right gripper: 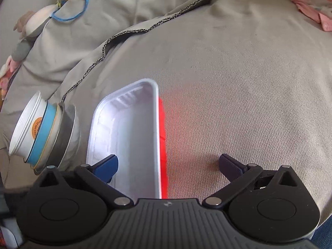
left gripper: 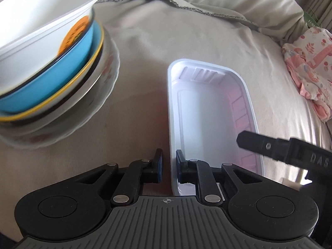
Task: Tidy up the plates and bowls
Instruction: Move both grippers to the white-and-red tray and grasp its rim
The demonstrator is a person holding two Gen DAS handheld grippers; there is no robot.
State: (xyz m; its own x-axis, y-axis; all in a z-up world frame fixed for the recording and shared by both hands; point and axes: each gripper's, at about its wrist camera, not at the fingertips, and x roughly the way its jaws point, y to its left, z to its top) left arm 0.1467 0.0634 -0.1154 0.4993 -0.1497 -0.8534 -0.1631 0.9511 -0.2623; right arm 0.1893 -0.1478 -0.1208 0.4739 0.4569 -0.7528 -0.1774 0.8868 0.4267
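Observation:
A rectangular tray (left gripper: 207,114), white inside and red outside, lies on the beige cloth. My left gripper (left gripper: 169,161) straddles the tray's near left wall, one finger outside and one inside. The jaws stand narrow, and a thin gap shows at the outer pad. My right gripper (right gripper: 169,167) is wide open over the tray (right gripper: 128,128); its blue left pad (right gripper: 108,168) is inside and its right finger is over the cloth. One right finger (left gripper: 259,145) reaches in over the tray's right rim. To the left stands a stack (left gripper: 51,66): a white bowl with an orange sticker, a blue bowl, a dark metal bowl and a white plate.
The stack (right gripper: 41,132) stands close to the tray's left side. A pink patterned garment (left gripper: 307,70) lies to the right. A blanket's dark stitched hem (left gripper: 176,2) runs across the back. A blue loop (right gripper: 70,10) and a soft toy (right gripper: 35,22) lie at the far left.

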